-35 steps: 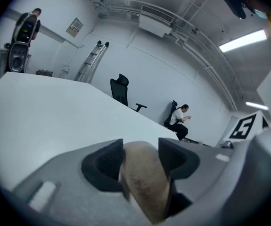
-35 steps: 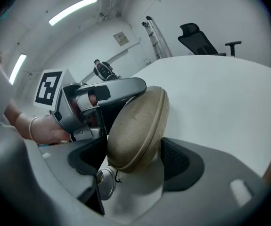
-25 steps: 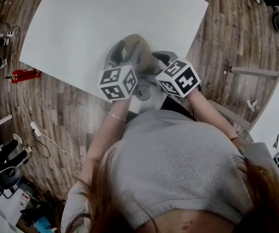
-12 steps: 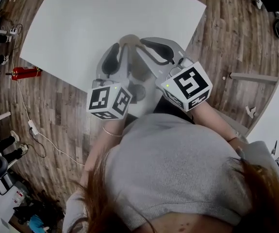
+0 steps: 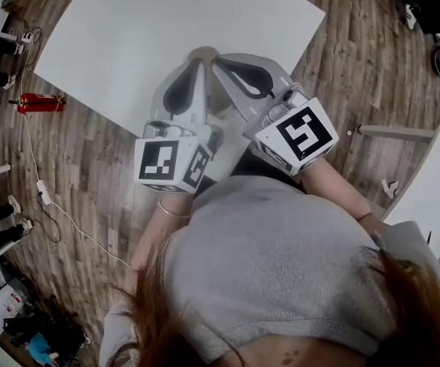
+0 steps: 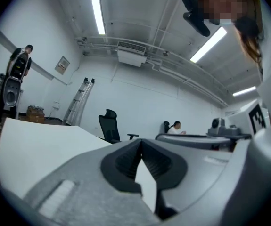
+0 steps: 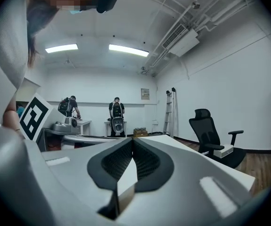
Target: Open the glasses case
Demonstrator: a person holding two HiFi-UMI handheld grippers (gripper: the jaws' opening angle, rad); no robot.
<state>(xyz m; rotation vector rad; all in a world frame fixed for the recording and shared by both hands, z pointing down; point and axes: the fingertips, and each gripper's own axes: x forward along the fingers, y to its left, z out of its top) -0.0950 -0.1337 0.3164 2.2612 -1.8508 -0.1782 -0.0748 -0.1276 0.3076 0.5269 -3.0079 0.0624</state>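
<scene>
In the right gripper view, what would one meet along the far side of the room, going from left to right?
Person with a backpack → second standing person → cardboard boxes → ladder → black office chair.

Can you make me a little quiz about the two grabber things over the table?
1. True or false: the left gripper has its jaws shut.
2. What colour is the table? A) white B) red C) black
3. Fill in: between the jaws of the right gripper there is ____.
Key: 1 true; 2 A; 3 nothing.
</scene>
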